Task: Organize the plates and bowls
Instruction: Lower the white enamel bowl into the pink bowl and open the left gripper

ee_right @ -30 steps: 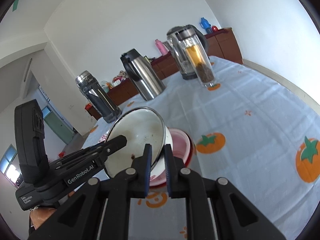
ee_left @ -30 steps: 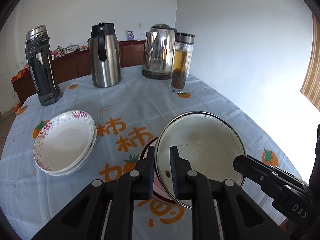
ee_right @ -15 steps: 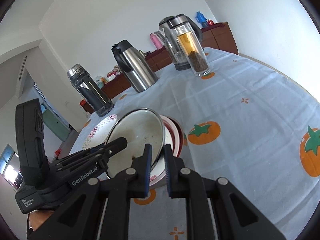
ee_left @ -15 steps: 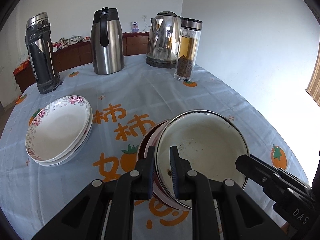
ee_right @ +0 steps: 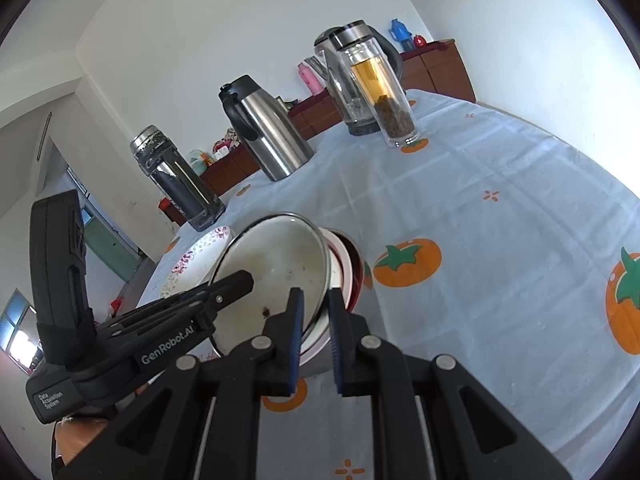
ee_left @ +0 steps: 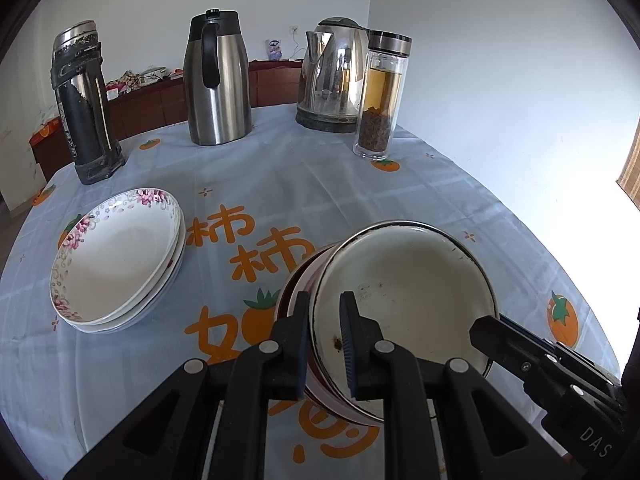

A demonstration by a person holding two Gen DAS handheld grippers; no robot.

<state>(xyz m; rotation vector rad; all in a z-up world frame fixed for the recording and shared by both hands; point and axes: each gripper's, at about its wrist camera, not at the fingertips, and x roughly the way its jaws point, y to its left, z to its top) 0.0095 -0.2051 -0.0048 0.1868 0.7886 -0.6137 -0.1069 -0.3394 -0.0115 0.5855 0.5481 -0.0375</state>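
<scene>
Both tools, the left tool (ee_left: 325, 336) and right tool (ee_right: 314, 330), are clamping the enamel bowl's (ee_left: 404, 280) rim; it is sinking into the red bowl (ee_left: 296, 284), nearly nested.

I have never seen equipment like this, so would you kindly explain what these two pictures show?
No robot here: a person holds one pair of tongs in each hand, with a camera on each looking along its fingers. One picture is from the left tongs, the other from the right tongs. Both are shut on the rim of a cream enamel bowl, tilted over a red-and-white bowl. On the tablecloth also sit stacked floral plates, two flasks, a kettle and a tea bottle.
</scene>
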